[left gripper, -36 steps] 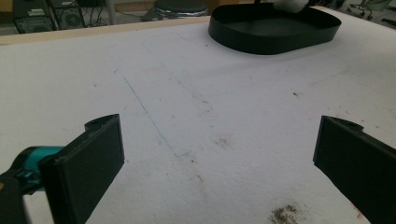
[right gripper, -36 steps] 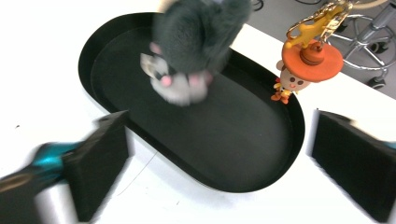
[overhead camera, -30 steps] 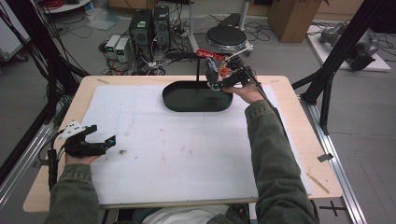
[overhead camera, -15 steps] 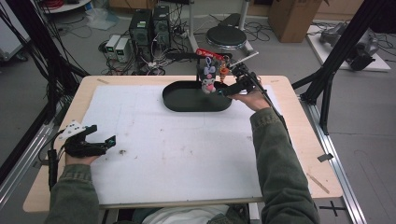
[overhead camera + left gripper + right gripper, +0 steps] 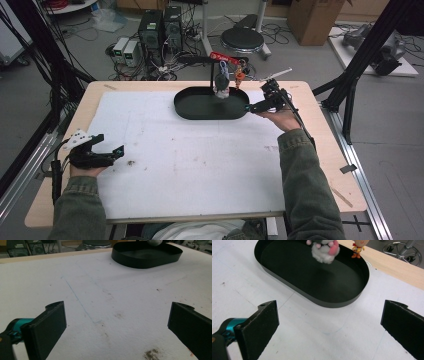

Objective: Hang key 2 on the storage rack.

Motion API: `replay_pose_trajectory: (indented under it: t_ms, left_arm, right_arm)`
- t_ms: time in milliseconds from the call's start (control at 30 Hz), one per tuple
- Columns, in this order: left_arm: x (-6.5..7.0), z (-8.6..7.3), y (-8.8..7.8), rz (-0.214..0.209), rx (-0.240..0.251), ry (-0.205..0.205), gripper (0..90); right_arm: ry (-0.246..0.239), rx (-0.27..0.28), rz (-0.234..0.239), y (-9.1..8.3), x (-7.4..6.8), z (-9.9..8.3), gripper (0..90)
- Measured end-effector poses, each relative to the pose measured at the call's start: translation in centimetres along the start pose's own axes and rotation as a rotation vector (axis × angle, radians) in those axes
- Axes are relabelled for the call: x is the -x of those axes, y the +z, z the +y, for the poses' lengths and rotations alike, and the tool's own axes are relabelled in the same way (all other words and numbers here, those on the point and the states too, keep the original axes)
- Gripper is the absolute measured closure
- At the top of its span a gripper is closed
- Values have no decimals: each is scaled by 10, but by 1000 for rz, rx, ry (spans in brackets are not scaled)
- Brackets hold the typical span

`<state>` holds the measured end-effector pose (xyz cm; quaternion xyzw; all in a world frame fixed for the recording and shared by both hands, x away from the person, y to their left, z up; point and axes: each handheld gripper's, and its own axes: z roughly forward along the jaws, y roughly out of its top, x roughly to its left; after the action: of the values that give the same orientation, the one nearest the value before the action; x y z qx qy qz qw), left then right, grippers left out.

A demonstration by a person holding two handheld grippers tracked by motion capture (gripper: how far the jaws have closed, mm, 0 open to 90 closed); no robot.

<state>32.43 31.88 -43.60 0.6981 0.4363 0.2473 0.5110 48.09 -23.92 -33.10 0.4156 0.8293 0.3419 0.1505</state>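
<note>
A black oval tray lies at the far middle of the white mat; it also appears in the right gripper view and the left gripper view. A grey, white and pink plush toy hangs over the tray from a stand with a red bar. Beside it hangs a small orange figure. My right gripper is open and holds nothing, just off the tray's right end. My left gripper rests open on the mat at the near left.
The white mat covers most of the wooden table and has a few brown stains. Black frame posts stand at both sides. Computers, cables and a stool are on the floor beyond the far edge.
My right gripper has drawn back to the right, away from the hanging plush toy, and now stands open beside the tray. The left gripper has not moved.
</note>
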Motion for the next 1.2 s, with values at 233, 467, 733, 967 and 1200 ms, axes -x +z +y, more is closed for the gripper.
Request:
replay_pose_trajectory:
  t_ms: [233, 467, 733, 967, 1200]
  left_arm:
    - [1, 0, 0, -2, -6, 3, 23]
    - [0, 0, 0, -4, -4, 3, 23]
    - [0, 0, 0, -8, -4, 0, 23]
    - [1, 0, 0, -8, -9, -1, 23]
    - [1, -1, -2, -9, -13, -3, 23]
  right_arm:
    - [16, 22, -15, -9, 0, -15, 5]
    - [23, 38, -13, -15, -2, -29, 5]
    - [44, 89, 0, -23, -4, -48, 6]
    - [39, 112, -19, -32, -8, -54, 6]
    - [31, 175, 2, -40, -18, -66, 6]
